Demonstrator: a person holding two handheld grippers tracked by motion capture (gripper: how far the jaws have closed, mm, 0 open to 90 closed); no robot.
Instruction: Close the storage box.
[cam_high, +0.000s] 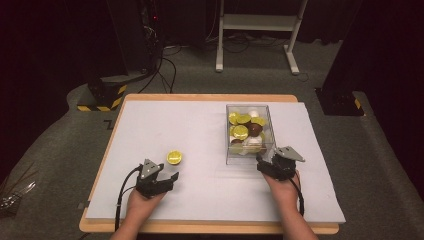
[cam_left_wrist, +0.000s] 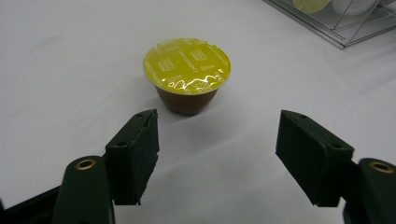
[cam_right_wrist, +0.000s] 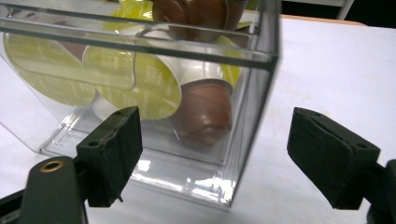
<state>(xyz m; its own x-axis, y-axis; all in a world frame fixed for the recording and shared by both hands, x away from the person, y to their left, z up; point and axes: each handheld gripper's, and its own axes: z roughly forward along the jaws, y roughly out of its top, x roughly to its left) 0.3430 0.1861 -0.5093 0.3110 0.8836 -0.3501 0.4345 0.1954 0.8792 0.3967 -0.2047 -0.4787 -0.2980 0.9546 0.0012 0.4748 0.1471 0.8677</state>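
- The coffee capsule (cam_left_wrist: 187, 77) stands alone on the white table (cam_high: 200, 125), foil lid up, just in front of the left tool (cam_high: 167, 180), left of the clear box (cam_high: 250, 134).
- The left tool is released; nothing is between its jaws.
- The right tool (cam_high: 270, 162) is also released, at the near right corner of the box.
- The capsule looks light and stiff, but with a thin foil lid; I would take it by the brown sides, under the rim.

Left tool (cam_high: 166, 176) jaws apart, right tool (cam_high: 264, 159) spread
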